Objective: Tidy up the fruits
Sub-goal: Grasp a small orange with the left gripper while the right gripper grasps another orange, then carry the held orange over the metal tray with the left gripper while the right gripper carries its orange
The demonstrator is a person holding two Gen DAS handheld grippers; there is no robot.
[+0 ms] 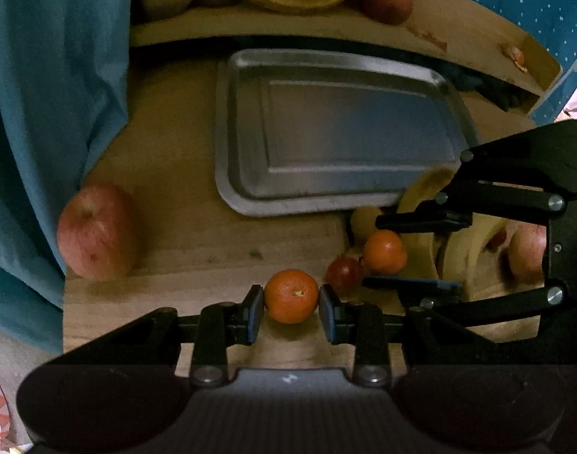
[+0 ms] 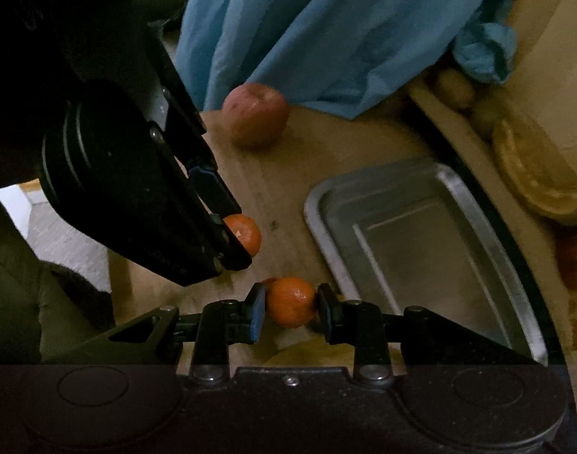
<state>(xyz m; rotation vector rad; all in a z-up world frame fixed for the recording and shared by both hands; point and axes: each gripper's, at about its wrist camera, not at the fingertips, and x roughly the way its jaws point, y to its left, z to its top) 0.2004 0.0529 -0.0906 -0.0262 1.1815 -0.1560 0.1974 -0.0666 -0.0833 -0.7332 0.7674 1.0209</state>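
On table (image 1: 182,234): wooden surface, blue cloth (image 1: 42,94) along one edge.
Tray (image 1: 337,196): metal, long axis across the left wrist view.
Apple (image 1: 95,230): beside cloth, stem dimple up.
Left gripper (image 1: 291,304): pads closed on first orange (image 1: 291,295), stem scar facing camera.
Right gripper (image 2: 291,304): pads closed on second orange (image 2: 291,300), near tray corner; round, no long axis.

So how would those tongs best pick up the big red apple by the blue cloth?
Grip the apple across its round middle, coming from above with the tongs either side. It rests on the wooden table with its stem dimple upward and nothing crowding it except the blue cloth behind.
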